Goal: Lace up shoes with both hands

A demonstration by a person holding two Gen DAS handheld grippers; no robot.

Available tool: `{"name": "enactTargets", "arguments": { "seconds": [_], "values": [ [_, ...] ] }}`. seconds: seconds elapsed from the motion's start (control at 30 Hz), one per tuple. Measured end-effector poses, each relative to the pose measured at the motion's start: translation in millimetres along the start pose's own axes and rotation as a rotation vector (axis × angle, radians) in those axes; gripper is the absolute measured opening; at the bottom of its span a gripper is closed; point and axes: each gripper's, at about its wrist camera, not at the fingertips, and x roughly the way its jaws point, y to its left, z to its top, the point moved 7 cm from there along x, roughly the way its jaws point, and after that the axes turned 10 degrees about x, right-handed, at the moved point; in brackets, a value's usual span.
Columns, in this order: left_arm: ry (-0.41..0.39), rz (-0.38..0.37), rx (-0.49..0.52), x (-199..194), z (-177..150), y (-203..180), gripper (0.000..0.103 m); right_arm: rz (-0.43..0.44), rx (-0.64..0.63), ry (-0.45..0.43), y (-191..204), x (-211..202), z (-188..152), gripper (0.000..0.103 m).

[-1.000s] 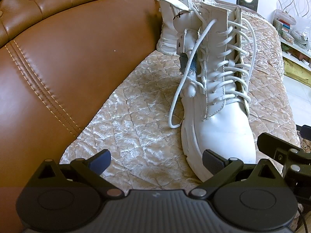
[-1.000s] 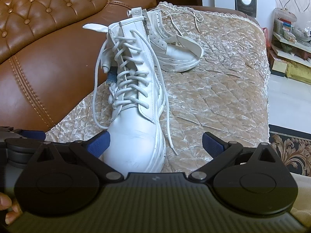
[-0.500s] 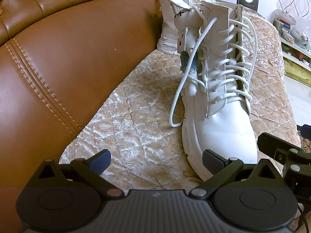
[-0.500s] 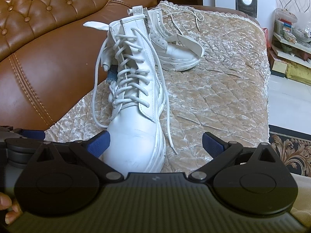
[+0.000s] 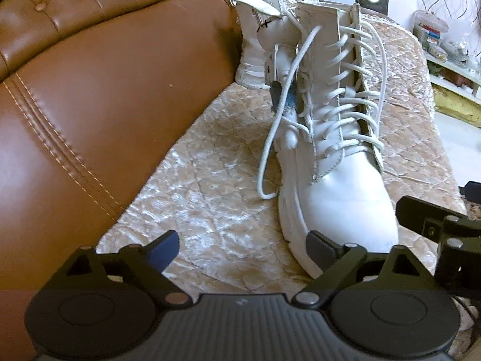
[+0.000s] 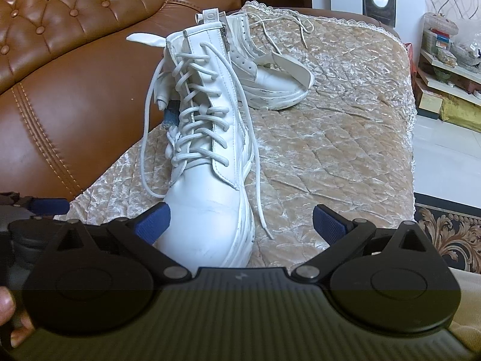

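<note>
Brown leather sofa (image 5: 90, 96) w/ quilted beige cover (image 6: 330, 150); shelves at room's right. White boot (image 6: 207, 156) upright on cover, 2nd boot (image 6: 270, 81) lying behind. Left tongs (image 5: 243, 246) closing vs a sec ago, nothing between. Right tongs (image 6: 240, 222) wide, empty, boot toe just ahead; unchanged.

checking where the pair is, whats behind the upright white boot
A second white boot lies on the quilted cover behind the upright boot, loose laces trailing. Its heel end is hidden.
</note>
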Motion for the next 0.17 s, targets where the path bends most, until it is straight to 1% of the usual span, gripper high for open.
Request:
{"name": "enactTargets", "arguments": {
  "seconds": [0.17],
  "values": [
    [0.012,0.001,-0.001,1.7,-1.4,-0.1,0.095,-0.003,-0.005,0.000,0.4,0.3,-0.4,0.103]
  ]
}}
